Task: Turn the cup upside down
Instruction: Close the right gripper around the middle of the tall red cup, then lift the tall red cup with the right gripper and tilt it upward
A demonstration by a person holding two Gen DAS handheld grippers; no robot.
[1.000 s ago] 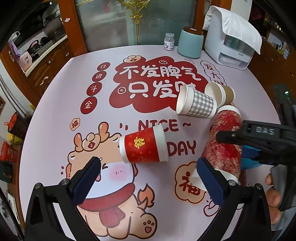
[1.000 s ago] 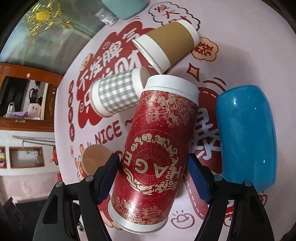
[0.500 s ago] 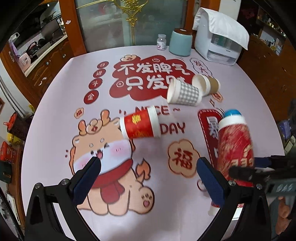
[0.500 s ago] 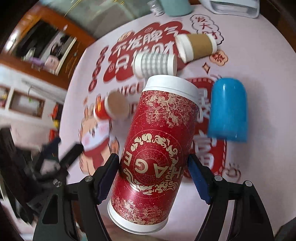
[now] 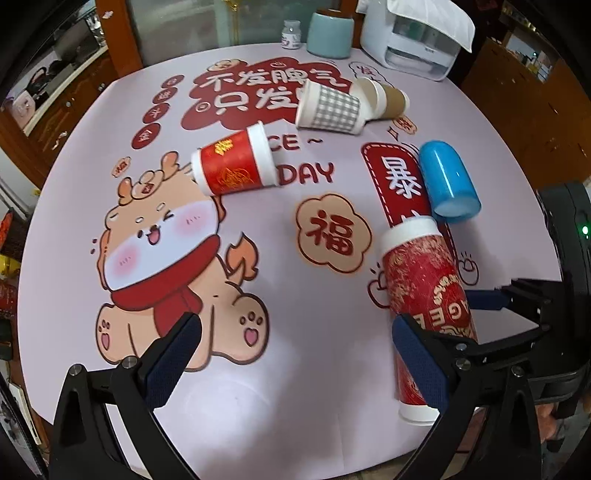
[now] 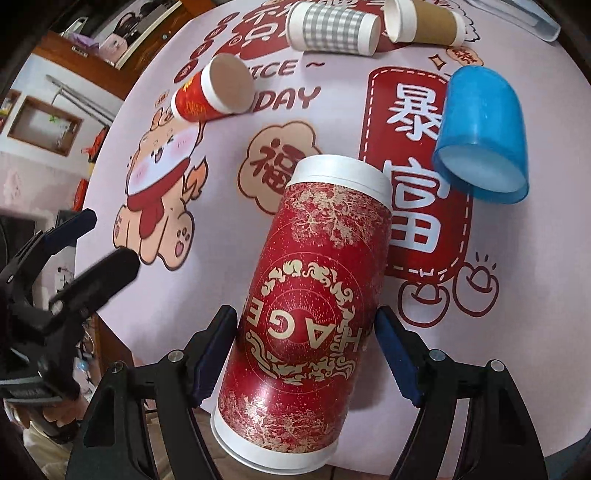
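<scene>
My right gripper (image 6: 306, 336) is shut on a tall red and gold cup (image 6: 314, 291) with white ends, held tilted above the table's near right edge; it also shows in the left wrist view (image 5: 424, 295). My left gripper (image 5: 295, 354) is open and empty over the front of the printed table mat (image 5: 280, 387). A blue plastic cup (image 6: 480, 129) lies on its side just beyond the held cup. A small red paper cup (image 5: 232, 162), a grey checked cup (image 5: 332, 109) and a brown cup (image 5: 388, 99) lie on their sides farther back.
A teal canister (image 5: 328, 33), a small white bottle (image 5: 291, 34) and a white appliance (image 5: 413, 37) under a cloth stand at the table's far edge. Wooden cabinets surround the table.
The right gripper has carried the red and gold cup back toward the near right edge of the table and lower. The left gripper has drawn back and stayed open.
</scene>
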